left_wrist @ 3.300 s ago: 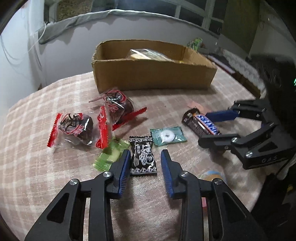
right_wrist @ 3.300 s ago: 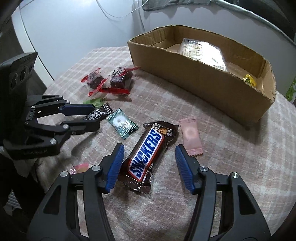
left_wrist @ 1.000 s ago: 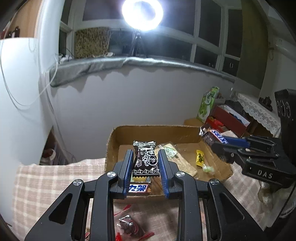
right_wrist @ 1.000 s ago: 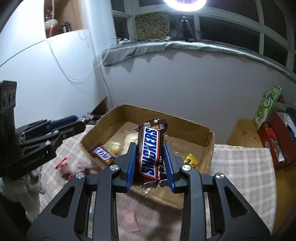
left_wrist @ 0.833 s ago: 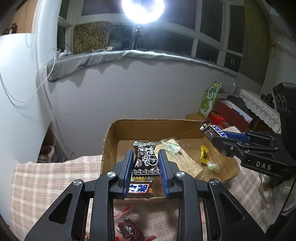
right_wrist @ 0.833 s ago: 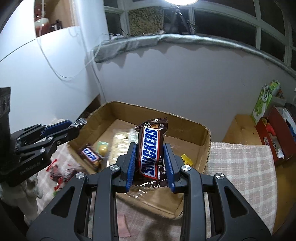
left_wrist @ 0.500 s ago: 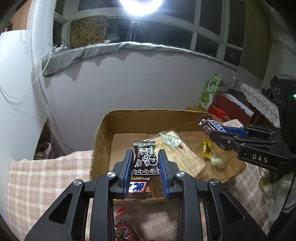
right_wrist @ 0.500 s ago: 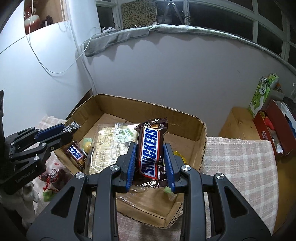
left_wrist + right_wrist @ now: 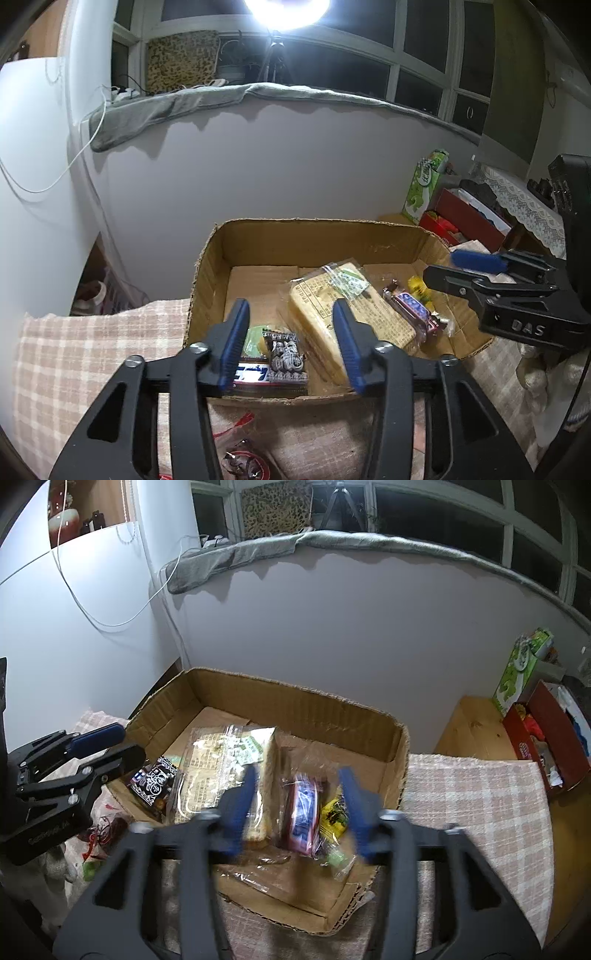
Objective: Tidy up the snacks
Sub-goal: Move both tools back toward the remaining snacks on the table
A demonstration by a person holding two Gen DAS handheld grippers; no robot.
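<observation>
Both claws hang with jaws apart and nothing between them over the cardboard box (image 9: 210,266), the left gripper (image 9: 291,343) above the black candy packet (image 9: 286,356) lying inside, the right gripper (image 9: 299,806) above the blurred chocolate bar (image 9: 303,814) beside a clear bag of crackers (image 9: 351,306).

Both tools are matte black plastic with triangular cut-outs and silver screws at the joints. The left gripper (image 9: 291,343) carries 2 ribbed blue pads (image 9: 233,341); the right gripper (image 9: 299,808), blurred in its own view, matches it, with "DAS" embossed on its body.
</observation>
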